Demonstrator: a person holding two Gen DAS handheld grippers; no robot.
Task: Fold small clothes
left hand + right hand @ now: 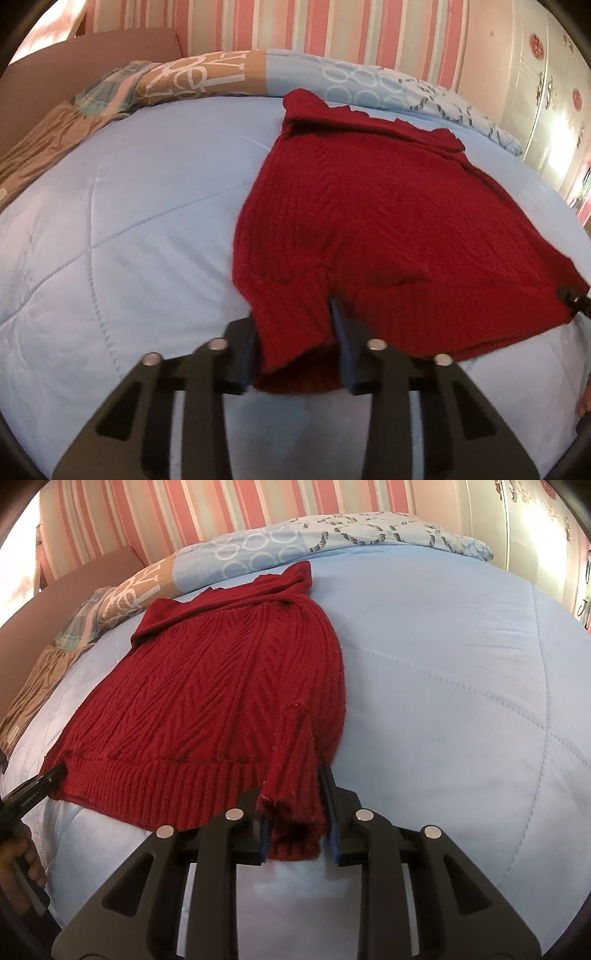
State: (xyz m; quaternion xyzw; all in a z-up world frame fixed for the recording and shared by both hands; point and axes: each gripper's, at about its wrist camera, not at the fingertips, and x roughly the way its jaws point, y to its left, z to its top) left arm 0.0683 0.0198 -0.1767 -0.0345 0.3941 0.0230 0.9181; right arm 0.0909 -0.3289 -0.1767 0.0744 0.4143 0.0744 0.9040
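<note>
Red knit sweater [388, 206] — soft, floppy, likely stretchy. Left gripper [295, 354] and right gripper [295, 823] each pinch a ribbed hem corner — sound holds.

A pale blue quilted bedspread [461, 686] with stitched diamond seams covered the bed. At its far edge lay a light blue pillow printed with white rings [258, 554], and beside it a tan pillow with white lettering [207, 74]. A crumpled brown cloth [44, 147] sat at the left edge. Behind ran a wall of pink and white stripes [332, 26], and a white wardrobe with red decorations [546, 85] stood to the right.
</note>
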